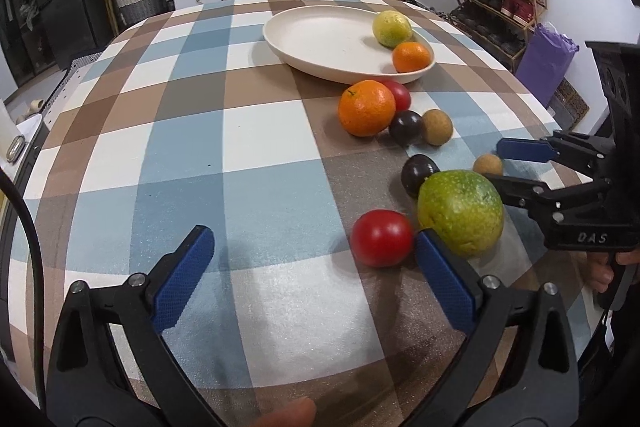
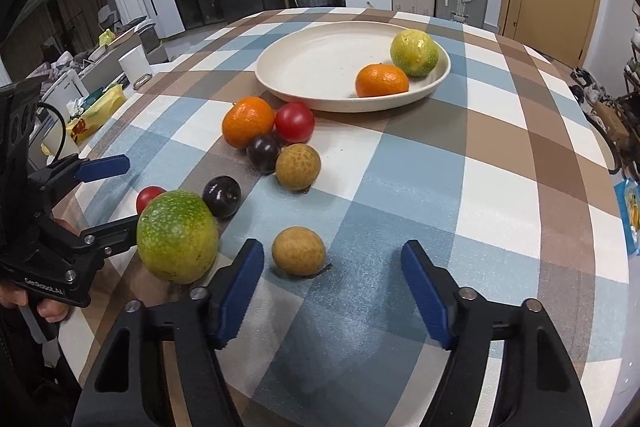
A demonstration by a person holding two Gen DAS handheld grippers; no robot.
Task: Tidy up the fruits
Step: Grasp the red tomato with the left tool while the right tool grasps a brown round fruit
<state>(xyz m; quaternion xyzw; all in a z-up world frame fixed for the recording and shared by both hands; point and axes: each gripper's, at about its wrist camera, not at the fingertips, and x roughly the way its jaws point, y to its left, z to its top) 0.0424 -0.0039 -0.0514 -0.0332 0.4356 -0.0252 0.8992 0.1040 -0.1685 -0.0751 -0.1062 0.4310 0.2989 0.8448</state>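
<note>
Both tongs spread apart over the desk (image 1: pixel 248 131), left tongs (image 1: pixel 312 247) beside tomato (image 1: pixel 382 243) and green fruit (image 1: pixel 460 211), right tongs (image 2: pixel 332 259) around brown fruit (image 2: pixel 298 251), plate (image 2: pixel 312 67) beyond

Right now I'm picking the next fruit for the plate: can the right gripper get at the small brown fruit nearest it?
Probably yes. The right gripper is open, and the brown fruit lies just ahead between its fingers with nothing between; the green fruit sits off to the side.

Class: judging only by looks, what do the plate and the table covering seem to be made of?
Plate: probably ceramic or a matte composite; cream, faintly speckled, dull, with no sharp glare.
Table covering: looks like textured foam or vinyl sheet; printed checks with a fine grainy sparkle under light. Neither can be confirmed.
</note>
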